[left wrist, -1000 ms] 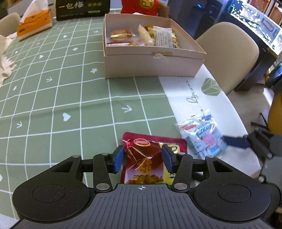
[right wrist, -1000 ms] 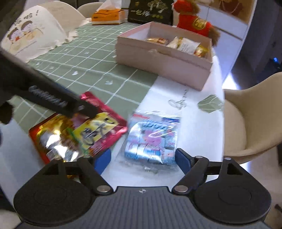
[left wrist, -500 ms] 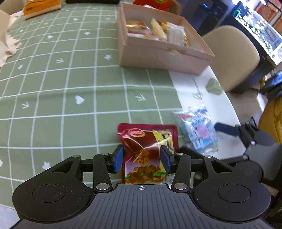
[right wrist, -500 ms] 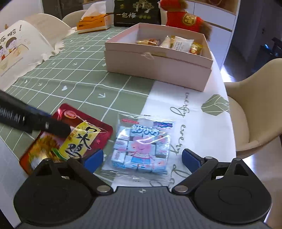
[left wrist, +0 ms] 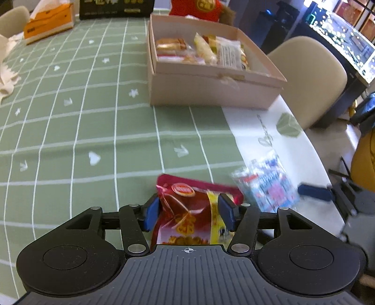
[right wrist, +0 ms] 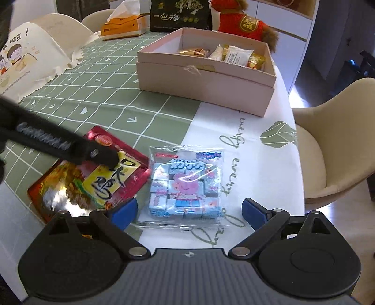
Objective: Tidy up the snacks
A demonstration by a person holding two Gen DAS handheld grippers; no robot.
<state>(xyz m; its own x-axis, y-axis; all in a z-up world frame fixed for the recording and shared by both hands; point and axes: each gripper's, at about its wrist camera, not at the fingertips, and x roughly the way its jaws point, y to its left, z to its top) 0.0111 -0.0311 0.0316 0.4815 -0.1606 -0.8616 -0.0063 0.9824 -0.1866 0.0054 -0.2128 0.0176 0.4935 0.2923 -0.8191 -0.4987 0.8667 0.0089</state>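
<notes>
A red snack pack (left wrist: 187, 206) lies at the near edge of the green checked tablecloth. My left gripper (left wrist: 188, 211) straddles it; its jaws are opening, and the blue pads still touch the pack's crumpled sides. From the right wrist view one left finger (right wrist: 70, 145) crosses the same pack (right wrist: 103, 180). To its right lies a clear bag of blue candies (right wrist: 185, 183), flat on the white cloth. My right gripper (right wrist: 189, 211) stands wide open around the bag's near end, pads clear of it. The pink box (left wrist: 211, 75) further back holds several wrapped snacks.
Behind the box (right wrist: 204, 77) stand an orange tissue box (right wrist: 124, 24), a black carton (right wrist: 178, 16) and a red plush toy (right wrist: 243, 22). A beige chair (right wrist: 337, 150) sits past the table's right edge. A white printed cover (right wrist: 30, 58) rests at the left.
The left jaws have widened around the red pack. The right jaws opened wider and now frame the candy bag squarely; both grippers stayed nearly in place.
</notes>
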